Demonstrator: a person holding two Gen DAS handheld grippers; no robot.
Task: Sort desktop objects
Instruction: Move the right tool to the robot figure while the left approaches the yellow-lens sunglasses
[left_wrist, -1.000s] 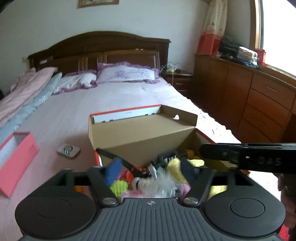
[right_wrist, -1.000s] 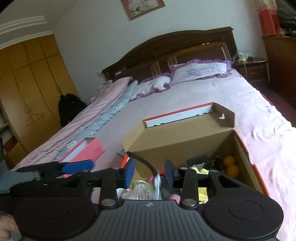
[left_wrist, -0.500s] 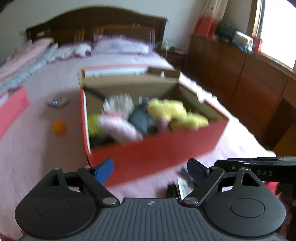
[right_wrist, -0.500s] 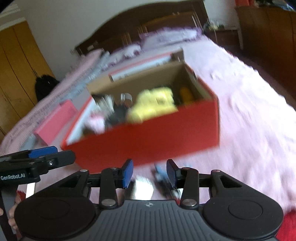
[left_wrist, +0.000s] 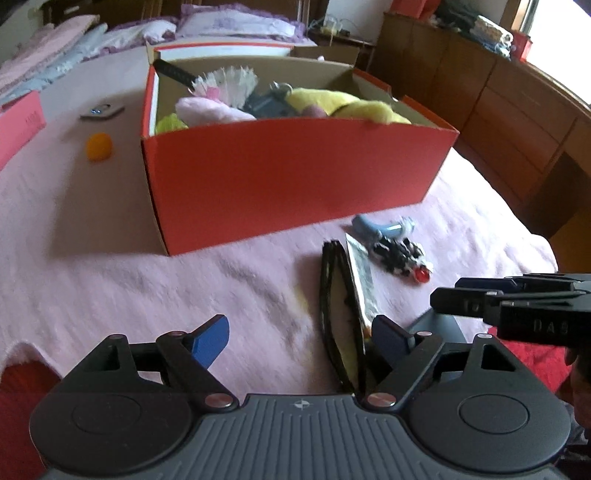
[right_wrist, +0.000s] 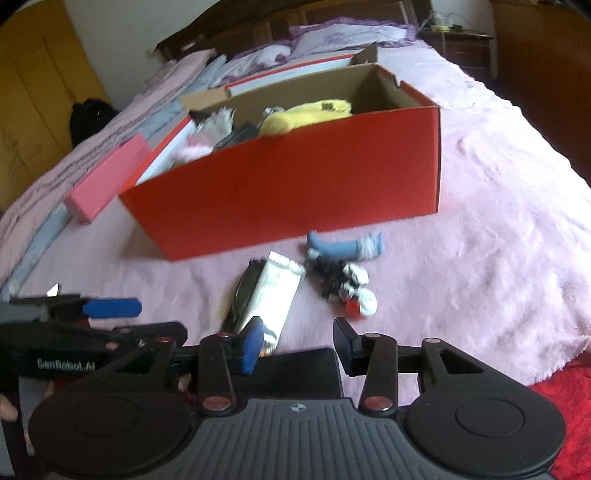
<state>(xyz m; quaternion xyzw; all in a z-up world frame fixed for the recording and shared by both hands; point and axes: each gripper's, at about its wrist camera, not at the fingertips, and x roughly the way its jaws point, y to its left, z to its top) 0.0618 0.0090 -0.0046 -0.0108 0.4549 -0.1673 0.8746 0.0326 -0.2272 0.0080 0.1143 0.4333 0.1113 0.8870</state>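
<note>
Having dropped from above the red box (left_wrist: 295, 173) to the loose items low in frame, the left gripper (left_wrist: 301, 338), wide but closing and empty, and the narrower empty right gripper (right_wrist: 297, 341) now face the foil packet (right_wrist: 275, 295), likely the next pick.

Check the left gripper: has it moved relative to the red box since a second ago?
Yes. The left gripper has pulled back out of the red box and dropped; it now hangs over the pink blanket in front of the box.
</note>
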